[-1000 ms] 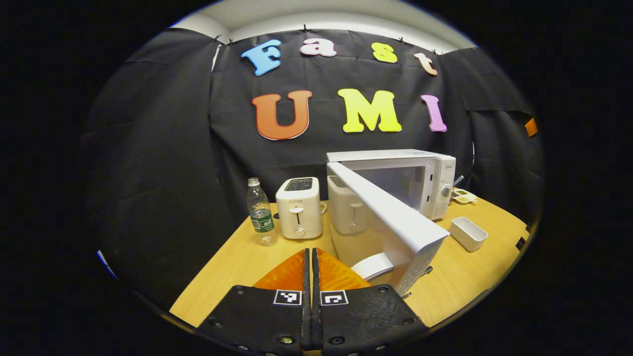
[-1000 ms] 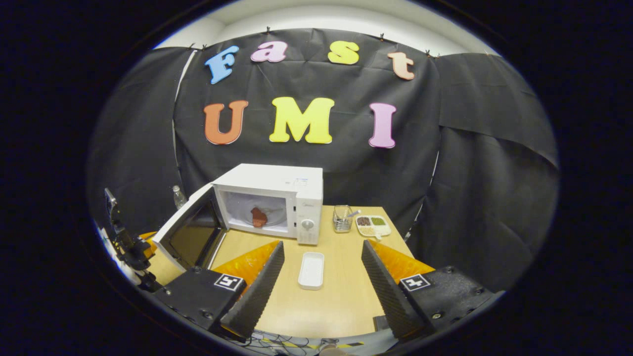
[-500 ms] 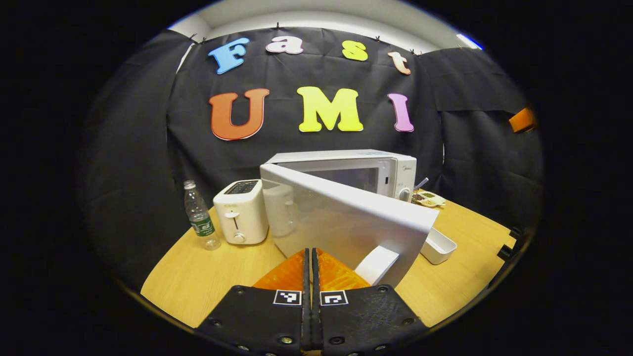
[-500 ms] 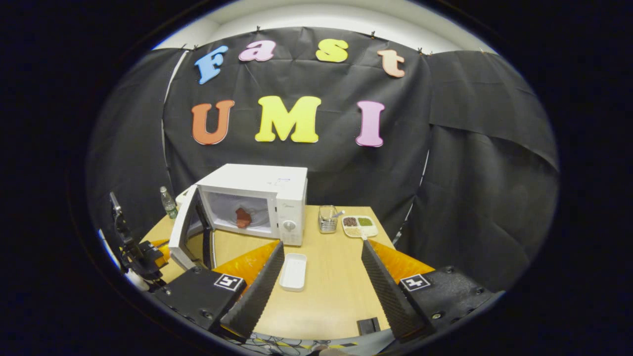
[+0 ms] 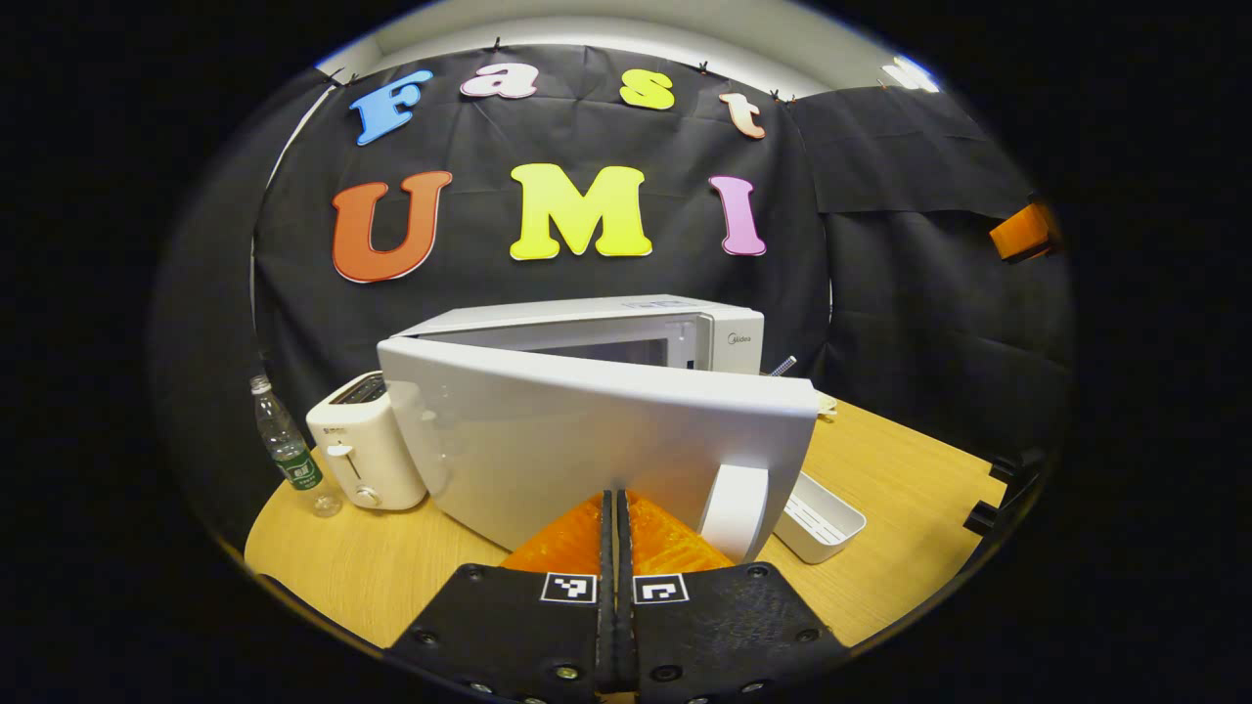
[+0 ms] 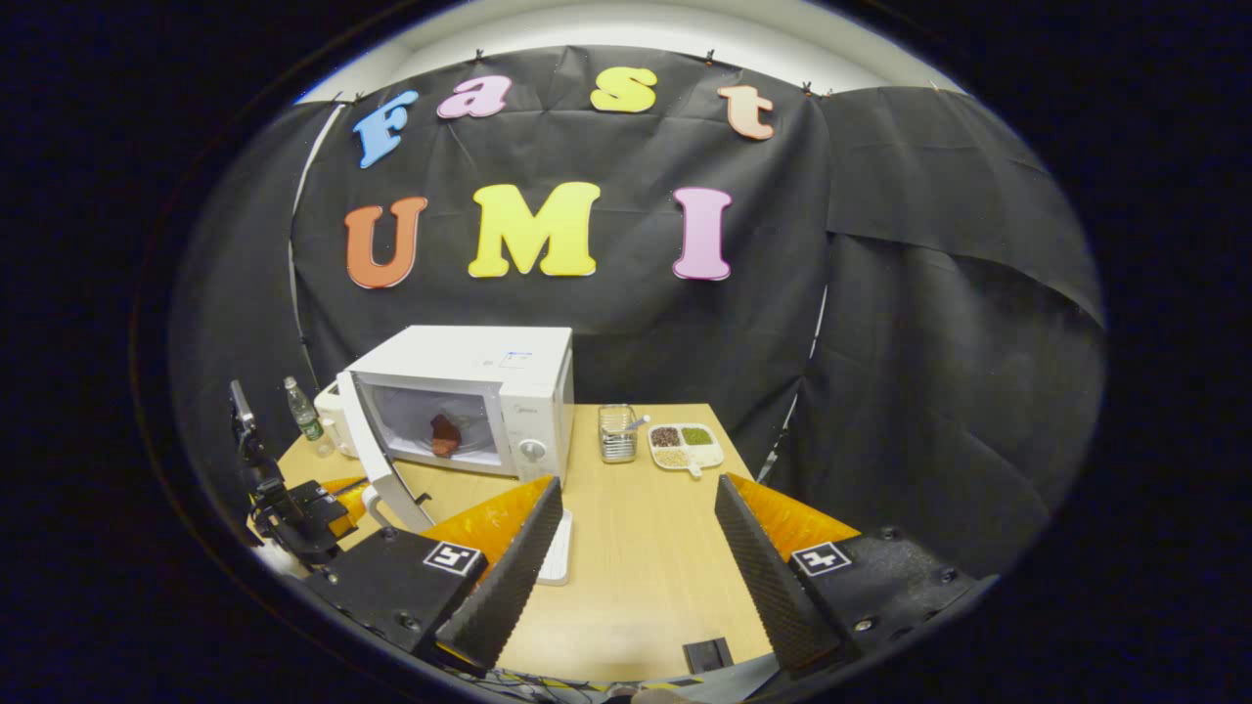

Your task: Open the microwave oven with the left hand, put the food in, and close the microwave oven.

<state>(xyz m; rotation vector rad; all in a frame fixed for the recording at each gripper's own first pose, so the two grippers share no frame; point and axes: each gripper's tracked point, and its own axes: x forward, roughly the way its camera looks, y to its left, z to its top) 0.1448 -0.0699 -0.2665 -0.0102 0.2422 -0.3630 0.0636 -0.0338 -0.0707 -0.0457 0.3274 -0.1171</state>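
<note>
The white microwave (image 6: 469,376) stands on the wooden table (image 6: 646,577) with its door (image 6: 377,460) swung partway toward the front. A reddish-brown piece of food (image 6: 445,435) lies inside on the turntable. In the left gripper view the door's outer face (image 5: 587,440) is close in front. My left gripper (image 5: 616,501) is shut with nothing between its fingers, its tips at the door just left of the white handle (image 5: 736,513). The left gripper (image 6: 303,504) also shows beside the door in the right gripper view. My right gripper (image 6: 636,499) hangs open over the table, holding nothing.
A white toaster (image 5: 362,460) and a water bottle (image 5: 289,455) stand left of the microwave. A white rectangular tray (image 5: 817,504) lies in front of it. A wire utensil holder (image 6: 616,432) and a sectioned dish (image 6: 685,445) sit to its right.
The microwave door has swung from wide open toward the front, with the shut left gripper following against its outer face. The open right gripper has shifted slightly, still holding nothing.
</note>
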